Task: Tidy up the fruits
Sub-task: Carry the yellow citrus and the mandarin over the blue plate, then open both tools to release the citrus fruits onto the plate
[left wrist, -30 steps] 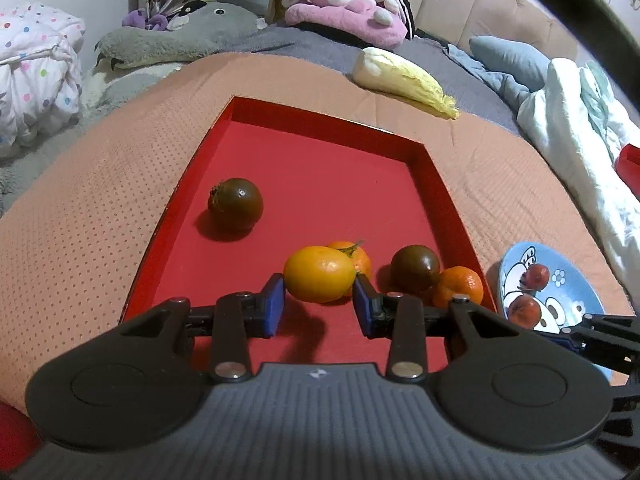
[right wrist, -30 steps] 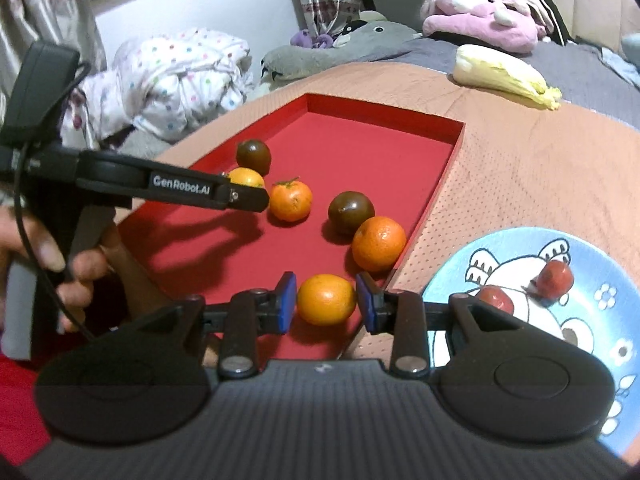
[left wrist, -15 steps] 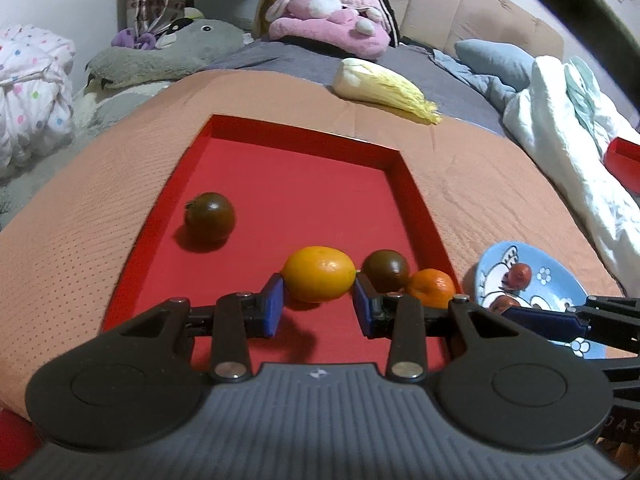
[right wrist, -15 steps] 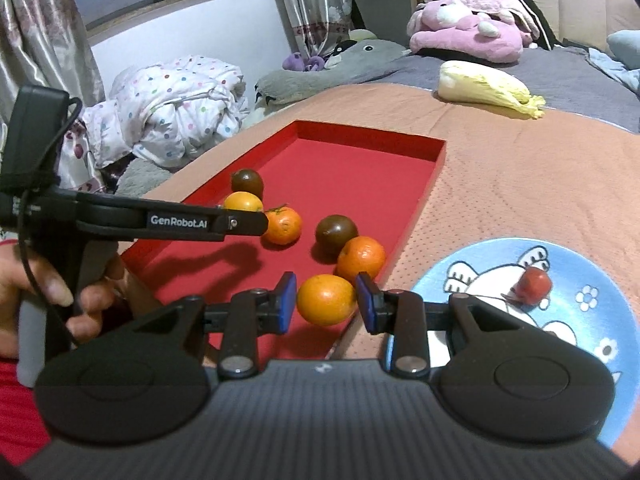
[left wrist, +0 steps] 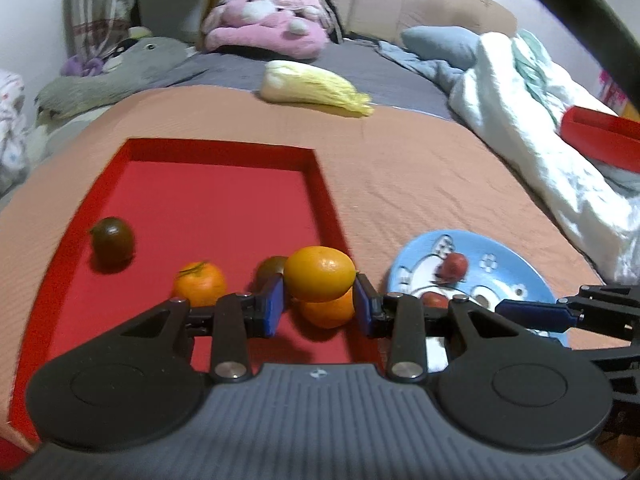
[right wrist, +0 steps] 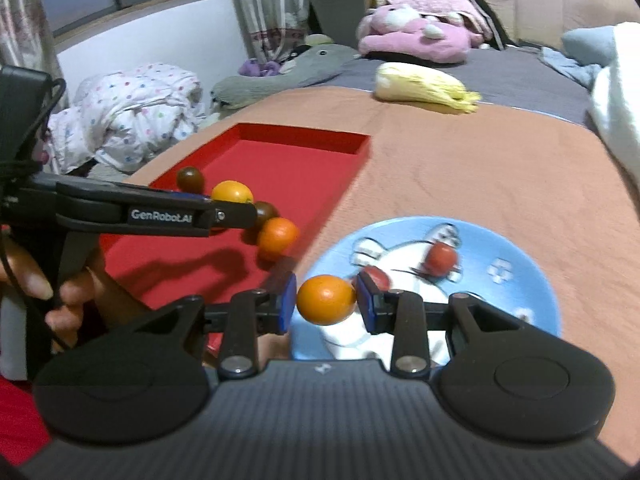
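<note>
Oranges are clamped by both grippers: left (left wrist: 320,304) over the tray (left wrist: 200,200), right (right wrist: 326,300) over the plate (right wrist: 520,280).

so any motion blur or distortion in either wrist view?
Left wrist: tray edges and cabbage smear, while the gripped orange stays fairly sharp. Right wrist: plate print and red fruit streak; fisheye bows the bedspread.

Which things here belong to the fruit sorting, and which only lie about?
Job:
left gripper holding yellow-orange fruit
right gripper holding orange
red tray
blue plate
dark tomato

Lying about:
cabbage
pink plush
white quilt
</note>
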Motion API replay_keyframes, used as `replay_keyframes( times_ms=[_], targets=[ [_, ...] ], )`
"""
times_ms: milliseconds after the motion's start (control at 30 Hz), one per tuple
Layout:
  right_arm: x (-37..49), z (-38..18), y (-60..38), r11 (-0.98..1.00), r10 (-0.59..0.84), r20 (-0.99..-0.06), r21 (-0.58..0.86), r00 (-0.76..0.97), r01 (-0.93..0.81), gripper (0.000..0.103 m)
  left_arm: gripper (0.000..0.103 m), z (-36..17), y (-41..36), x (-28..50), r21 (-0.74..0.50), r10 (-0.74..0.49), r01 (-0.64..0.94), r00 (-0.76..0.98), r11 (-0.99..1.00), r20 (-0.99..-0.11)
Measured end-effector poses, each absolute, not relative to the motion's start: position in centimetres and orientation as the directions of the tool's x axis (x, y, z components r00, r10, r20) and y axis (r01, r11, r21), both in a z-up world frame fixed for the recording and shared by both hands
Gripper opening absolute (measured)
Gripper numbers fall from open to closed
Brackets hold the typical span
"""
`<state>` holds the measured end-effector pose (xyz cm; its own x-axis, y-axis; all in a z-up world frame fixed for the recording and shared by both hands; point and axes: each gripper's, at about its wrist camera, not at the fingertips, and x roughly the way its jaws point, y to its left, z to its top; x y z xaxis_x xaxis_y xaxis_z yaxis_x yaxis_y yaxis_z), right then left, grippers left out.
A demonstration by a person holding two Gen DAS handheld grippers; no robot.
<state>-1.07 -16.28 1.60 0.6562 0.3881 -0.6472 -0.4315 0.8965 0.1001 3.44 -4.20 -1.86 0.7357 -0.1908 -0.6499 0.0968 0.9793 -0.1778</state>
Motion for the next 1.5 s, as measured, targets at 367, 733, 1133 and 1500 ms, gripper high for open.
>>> replay_keyframes(
  times_ms=[367, 733, 1133, 1500],
  targets=[
    [-1.7, 0.1, -21.2, 0.944, 0.284, -0.680, 0.076, 0.676, -0.320, 0.036, 0.042, -2.9, -9.1, 4.5, -0.159, -0.260, 0.208, 0.696, 0.965, -0.670],
    [-1.1, -1.5, -22.2, 0.960, 0.240, -0.702, 0.069, 0.670, -0.271, 0.036, 0.043, -4.5, -13.1, 4.1, -0.126, -0.303, 0.303, 0.657, 0.945, -0.691],
    [-0.4, -1.5, -22.1, 0.972, 0.196, -0.717, 0.051, 0.669, -0.230, 0.083, 0.051, -4.6, -12.4, 4.2, -0.108, -0.279, 0.285, 0.668, 0.952, -0.690],
    [-1.8, 0.5, -23.4, 0.973, 0.232, -0.694, 0.166, 0.681, -0.162, 0.087, 0.056, -3.1, -9.9, 4.1, -0.100, -0.210, 0.191, 0.736, 0.976, -0.644]
  ],
)
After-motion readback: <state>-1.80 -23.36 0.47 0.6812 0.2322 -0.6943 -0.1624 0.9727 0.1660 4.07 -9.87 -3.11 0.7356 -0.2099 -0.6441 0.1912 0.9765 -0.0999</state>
